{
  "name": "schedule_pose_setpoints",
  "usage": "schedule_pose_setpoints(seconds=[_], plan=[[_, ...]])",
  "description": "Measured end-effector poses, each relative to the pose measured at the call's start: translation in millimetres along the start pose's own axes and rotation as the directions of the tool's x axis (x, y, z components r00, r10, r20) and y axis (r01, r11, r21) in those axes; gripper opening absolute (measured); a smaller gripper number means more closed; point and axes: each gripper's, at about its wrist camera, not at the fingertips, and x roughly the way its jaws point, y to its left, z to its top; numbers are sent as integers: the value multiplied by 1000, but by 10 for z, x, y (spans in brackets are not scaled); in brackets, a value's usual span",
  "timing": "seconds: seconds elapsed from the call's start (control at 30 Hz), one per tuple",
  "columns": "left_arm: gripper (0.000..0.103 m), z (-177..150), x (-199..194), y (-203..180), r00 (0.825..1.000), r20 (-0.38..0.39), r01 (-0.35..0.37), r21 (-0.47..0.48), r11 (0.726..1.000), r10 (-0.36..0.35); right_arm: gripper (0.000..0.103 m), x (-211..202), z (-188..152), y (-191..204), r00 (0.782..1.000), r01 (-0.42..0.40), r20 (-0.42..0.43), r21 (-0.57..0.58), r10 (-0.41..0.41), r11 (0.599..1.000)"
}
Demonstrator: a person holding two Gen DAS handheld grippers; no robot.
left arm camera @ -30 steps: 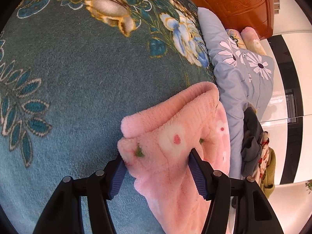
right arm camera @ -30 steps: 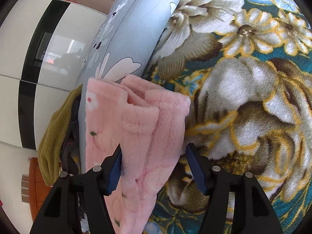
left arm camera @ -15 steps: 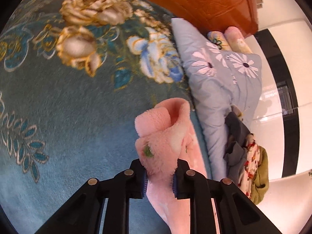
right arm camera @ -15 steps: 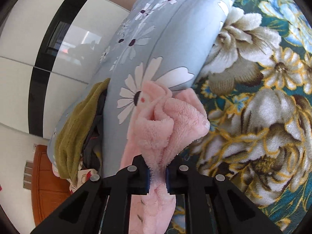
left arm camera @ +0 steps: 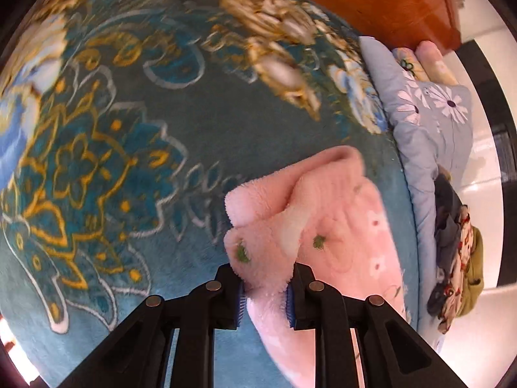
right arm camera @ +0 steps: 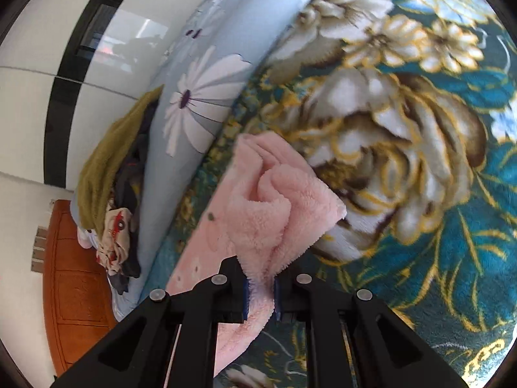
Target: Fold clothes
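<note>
A fluffy pink garment (left arm camera: pixel 326 226) with small flower prints lies over the teal floral blanket (left arm camera: pixel 135 148). My left gripper (left arm camera: pixel 265 294) is shut on one bunched corner of it, near the blanket. My right gripper (right arm camera: pixel 261 291) is shut on another bunched corner of the same pink garment (right arm camera: pixel 274 203), which folds up between the jaws. The rest of the cloth trails down and away from each gripper.
A pale blue daisy-print duvet (left arm camera: pixel 433 129) lies along the bed's edge and also shows in the right wrist view (right arm camera: pixel 200 103). A pile of dark, patterned and olive clothes (left arm camera: pixel 458 252) sits on it. A wooden headboard (left arm camera: pixel 371 0) stands behind. White wardrobe doors (right arm camera: pixel 64 48) lie beyond.
Both grippers went from open around the pink garment to shut on its corners. They have since carried it across the blanket, away from the duvet.
</note>
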Motion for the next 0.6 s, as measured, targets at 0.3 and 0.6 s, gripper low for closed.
schedule_pose_setpoints(seconds=[0.3, 0.6], plan=[[26, -8, -43, -111, 1000, -9, 3, 28, 1000, -3, 12, -247, -140, 394, 999, 18, 41, -119, -13, 993], [26, -77, -112, -155, 1000, -5, 24, 20, 1000, -24, 12, -353, -1277, 2209, 999, -18, 22, -697, 48, 717]])
